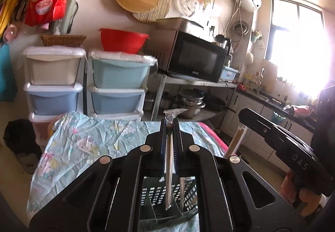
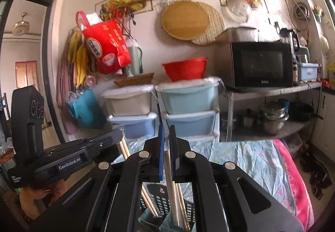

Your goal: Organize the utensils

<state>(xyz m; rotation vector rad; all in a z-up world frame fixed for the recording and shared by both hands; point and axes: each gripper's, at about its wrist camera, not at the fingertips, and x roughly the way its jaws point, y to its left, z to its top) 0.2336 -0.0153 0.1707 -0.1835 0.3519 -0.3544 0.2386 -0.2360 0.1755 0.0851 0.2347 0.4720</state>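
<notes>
Over a dark slotted plastic utensil basket (image 1: 167, 206) at the near edge of the cloth-covered surface (image 1: 88, 139), each gripper's fingers, left (image 1: 169, 125) and right (image 2: 166, 131), are clamped on plastic-wrapped wooden chopsticks (image 1: 168, 169), best lowered upright and released only once inside a compartment.

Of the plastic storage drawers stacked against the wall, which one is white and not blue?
The top drawer of the left stack, directly under the wicker basket. It is cream white; the drawer below it and the right stack's drawers are blue.
</notes>
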